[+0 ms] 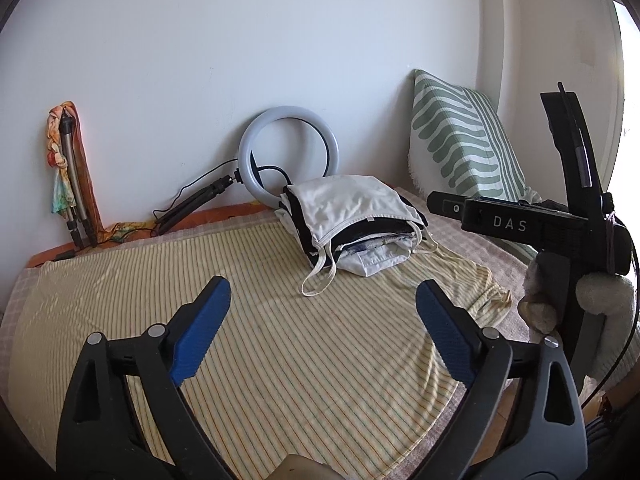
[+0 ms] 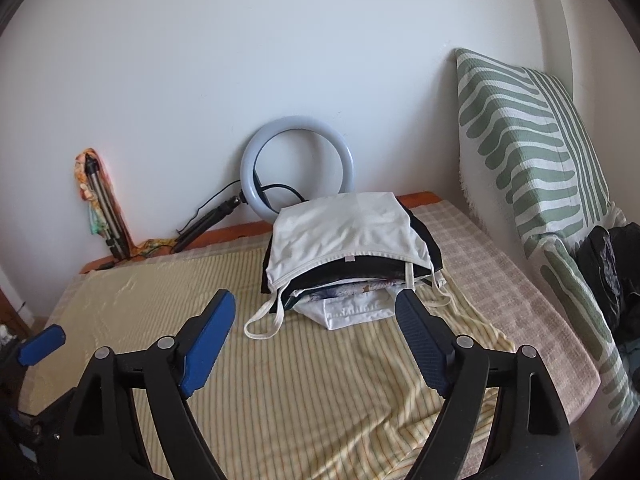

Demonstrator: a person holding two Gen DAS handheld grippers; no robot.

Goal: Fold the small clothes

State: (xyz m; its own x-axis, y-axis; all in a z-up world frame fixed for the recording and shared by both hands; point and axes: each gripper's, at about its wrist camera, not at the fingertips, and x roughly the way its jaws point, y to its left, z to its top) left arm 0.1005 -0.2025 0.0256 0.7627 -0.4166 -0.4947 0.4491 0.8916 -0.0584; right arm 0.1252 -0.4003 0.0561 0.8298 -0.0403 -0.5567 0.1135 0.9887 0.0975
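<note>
A yellow striped garment (image 1: 280,312) lies spread flat on the bed; it also shows in the right wrist view (image 2: 312,380). A stack of folded small clothes (image 1: 352,216), white camisole on top with loose straps, sits at its far edge, and shows in the right wrist view (image 2: 348,248). My left gripper (image 1: 324,308) is open and empty, hovering above the striped garment. My right gripper (image 2: 316,320) is open and empty, just in front of the stack. The body of the right gripper (image 1: 560,224) shows at the right of the left wrist view.
A ring light (image 1: 288,152) on a small tripod leans against the wall behind the stack. A green-striped pillow (image 2: 540,152) stands at the right. A folded tripod wrapped in cloth (image 1: 72,176) leans at the left. A checked sheet (image 2: 500,272) covers the bed. Dark clothes (image 2: 612,276) lie far right.
</note>
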